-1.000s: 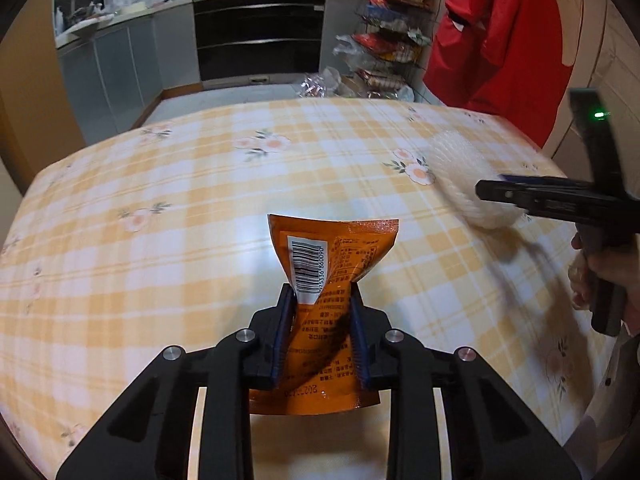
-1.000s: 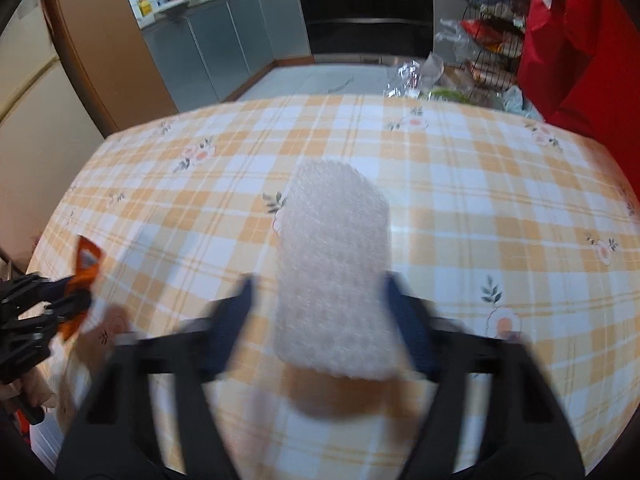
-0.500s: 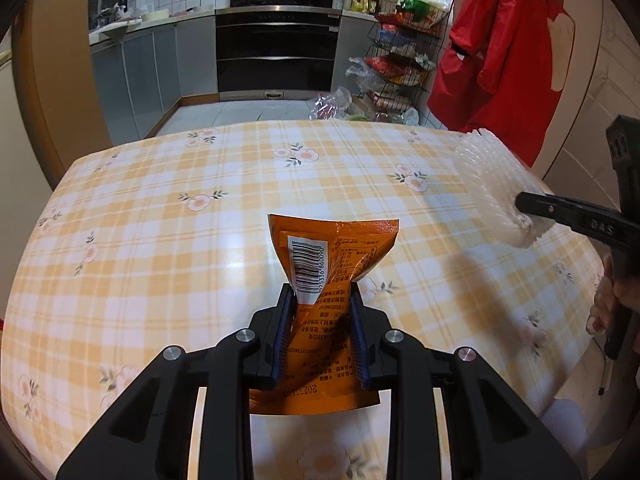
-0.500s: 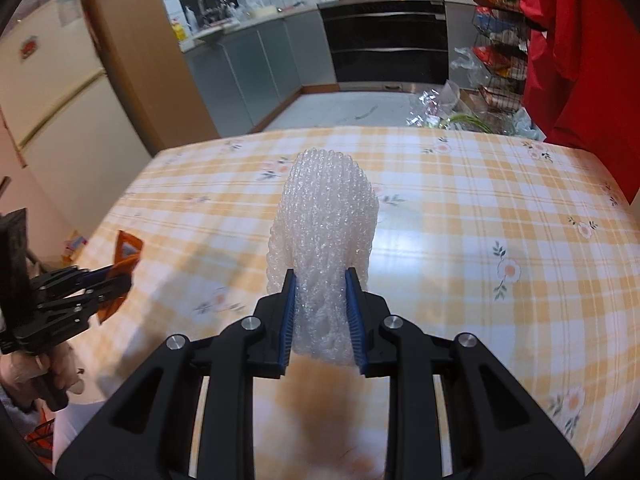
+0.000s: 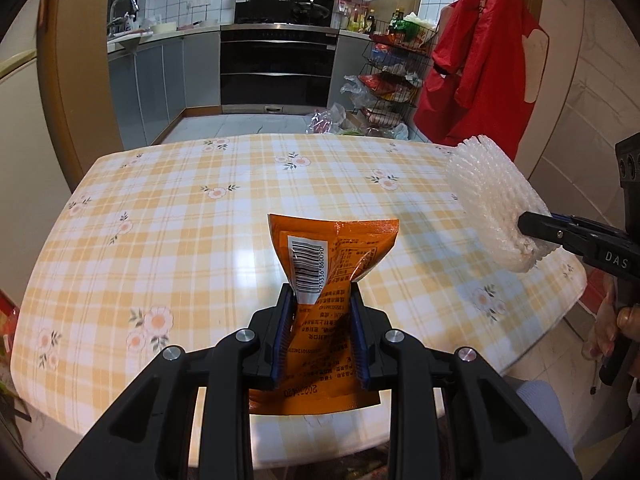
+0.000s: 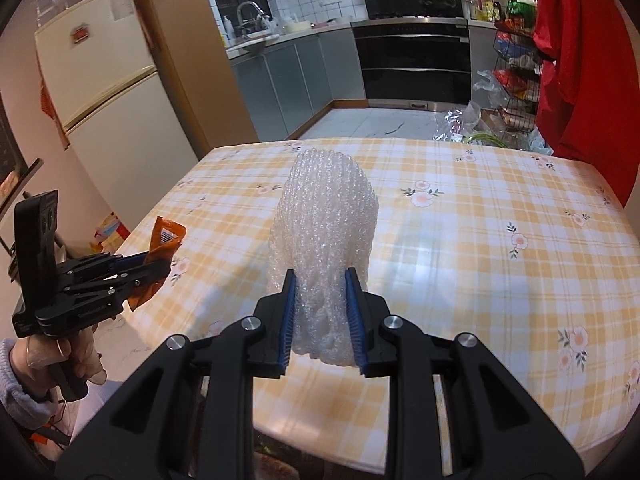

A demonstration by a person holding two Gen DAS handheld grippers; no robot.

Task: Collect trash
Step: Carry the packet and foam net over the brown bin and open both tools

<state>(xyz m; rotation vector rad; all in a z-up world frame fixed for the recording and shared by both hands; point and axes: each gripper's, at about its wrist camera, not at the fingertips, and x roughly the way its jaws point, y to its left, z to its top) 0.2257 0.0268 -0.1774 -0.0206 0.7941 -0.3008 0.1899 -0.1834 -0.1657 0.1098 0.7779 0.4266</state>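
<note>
- Pinching the orange snack wrapper (image 5: 334, 256) near its middle, the left hand-held gripper (image 5: 319, 334) has its blue pads clamped on the foil, which stands up and forward out of the jaws, long axis running along the fingers, barcode end farthest from the hand.
- Held the same way, the white foam net sleeve (image 6: 324, 240) sits squeezed between the pads of the right hand-held gripper (image 6: 322, 320), its open ribbed end pointing away from the hand and its long axis in line with the fingers.
- Both pieces of trash are off the worktop (image 5: 168, 216), each above its near edge, the wrapper on the person's left and the sleeve on the right, well apart from each other.
- No bin shows in either view, so which way the drop-off lies from either hand cannot be told; neither hand looks nearer to one.
- Beyond the checked, flowered cloth lie the kitchen floor, an oven (image 5: 276, 68), a wire rack (image 5: 392, 64) and a hanging red garment (image 5: 476, 60).
</note>
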